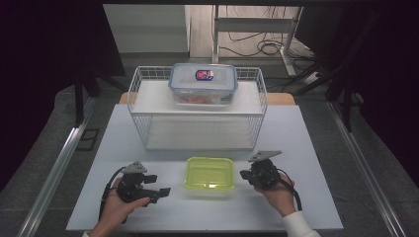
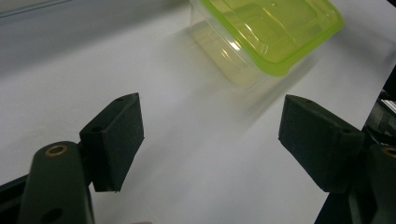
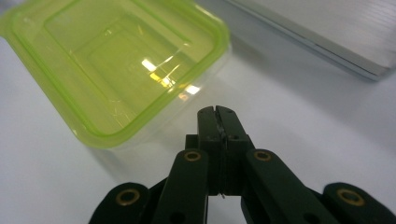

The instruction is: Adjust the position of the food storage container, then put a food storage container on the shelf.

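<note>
Green-lidded box (image 1: 209,176) unlabelled; far tub (image 1: 203,83) sticker unreadable. Left tongs (image 1: 157,189) apart, right tongs (image 1: 245,174) together.

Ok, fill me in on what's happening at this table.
A person holds a claw in each hand on either side of a green-lidded container on the white table. The left claw is open, the right claw shut and empty; neither touches the container. Behind stands a wire basket with a clear lidded box on its shelf.
</note>
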Motion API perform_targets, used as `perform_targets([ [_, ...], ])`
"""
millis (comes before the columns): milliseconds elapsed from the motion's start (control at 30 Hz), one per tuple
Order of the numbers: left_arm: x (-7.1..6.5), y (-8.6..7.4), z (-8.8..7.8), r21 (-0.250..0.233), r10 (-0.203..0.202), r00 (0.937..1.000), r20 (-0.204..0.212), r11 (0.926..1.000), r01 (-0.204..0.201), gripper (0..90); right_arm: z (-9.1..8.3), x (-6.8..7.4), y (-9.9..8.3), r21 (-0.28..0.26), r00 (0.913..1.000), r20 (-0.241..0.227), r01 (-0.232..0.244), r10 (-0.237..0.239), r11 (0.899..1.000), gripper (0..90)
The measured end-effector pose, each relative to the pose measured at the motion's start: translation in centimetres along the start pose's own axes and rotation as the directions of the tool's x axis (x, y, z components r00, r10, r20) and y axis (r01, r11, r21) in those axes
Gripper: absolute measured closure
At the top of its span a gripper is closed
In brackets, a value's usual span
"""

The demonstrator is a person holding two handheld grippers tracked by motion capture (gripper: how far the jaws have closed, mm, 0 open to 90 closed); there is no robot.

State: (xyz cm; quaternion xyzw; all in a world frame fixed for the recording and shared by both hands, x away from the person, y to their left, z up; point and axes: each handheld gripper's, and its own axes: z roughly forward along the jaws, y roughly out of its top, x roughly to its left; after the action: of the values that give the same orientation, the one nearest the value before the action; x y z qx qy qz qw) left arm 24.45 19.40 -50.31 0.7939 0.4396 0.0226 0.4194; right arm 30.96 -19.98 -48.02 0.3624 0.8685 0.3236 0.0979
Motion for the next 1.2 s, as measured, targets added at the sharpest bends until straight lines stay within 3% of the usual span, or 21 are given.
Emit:
perform_targets([
  [167, -0.1, 0.1, 0.0, -0.004, -0.008, 1.0, 0.001, 1.0, 0.008, 21.9, -1.5, -1.0, -1.0, -0.06, 0.9967, -0.049, -0.067, 0.064, 0.996, 85.3],
  [267, -0.1, 0.2, 0.1, -0.004, -0.013, 0.9999, 0.0, 0.9999, 0.013, 21.9, -2.0, -1.4, -1.4, -0.082, 0.9892, -0.099, -0.117, 0.109, 0.99, 67.0],
  [300, -0.1, 0.2, 0.1, -0.004, -0.013, 0.9999, 0.0, 0.9999, 0.013, 21.9, -2.0, -1.4, -1.4, -0.082, 0.9892, -0.099, -0.117, 0.109, 0.99, 67.0],
  [333, -0.1, 0.2, 0.1, -0.007, -0.017, 0.9999, 0.002, 0.9998, 0.017, 21.9, -2.1, -1.4, -1.5, -0.092, 0.9858, -0.105, -0.14, 0.131, 0.986, 56.5],
  [400, 0.0, 0.3, 0.1, -0.008, -0.021, 0.9998, 0.005, 0.9998, 0.021, 21.9, -2.1, -1.5, -1.5, -0.098, 0.9855, -0.104, -0.144, 0.134, 0.985, 53.6],
  [467, 0.1, 0.5, 0.1, -0.003, -0.04, 0.9988, 0.028, 0.9992, 0.04, 22.1, -2.1, -1.6, -1.5, -0.117, 0.9758, -0.134, -0.189, 0.173, 0.975, 44.6],
  [533, 0.1, 0.8, 0.1, -0.005, -0.048, 0.9984, 0.029, 0.9988, 0.048, 22.1, -2.1, -1.7, -1.5, -0.119, 0.9712, -0.154, -0.201, 0.182, 0.972, 41.1],
  [733, 0.5, 1.9, 0.4, -0.005, -0.101, 0.9932, 0.058, 0.9948, 0.102, 22.0, -1.9, -1.3, -1.4, -0.127, 0.9662, -0.163, -0.221, 0.2, 0.967, 31.7],
  [800, 0.4, 2.2, 0.6, -0.002, -0.097, 0.9943, 0.043, 0.9952, 0.098, 21.6, -1.8, -1.2, -1.3, -0.134, 0.967, -0.156, -0.223, 0.201, 0.966, 28.7],
  [1200, -0.1, 4.3, 2.2, 0.007, -0.126, 0.9902, 0.061, 0.9921, 0.125, 17.8, -1.6, -0.9, -0.9, -0.127, 0.9575, -0.175, -0.253, 0.229, 0.959, 27.3],
])
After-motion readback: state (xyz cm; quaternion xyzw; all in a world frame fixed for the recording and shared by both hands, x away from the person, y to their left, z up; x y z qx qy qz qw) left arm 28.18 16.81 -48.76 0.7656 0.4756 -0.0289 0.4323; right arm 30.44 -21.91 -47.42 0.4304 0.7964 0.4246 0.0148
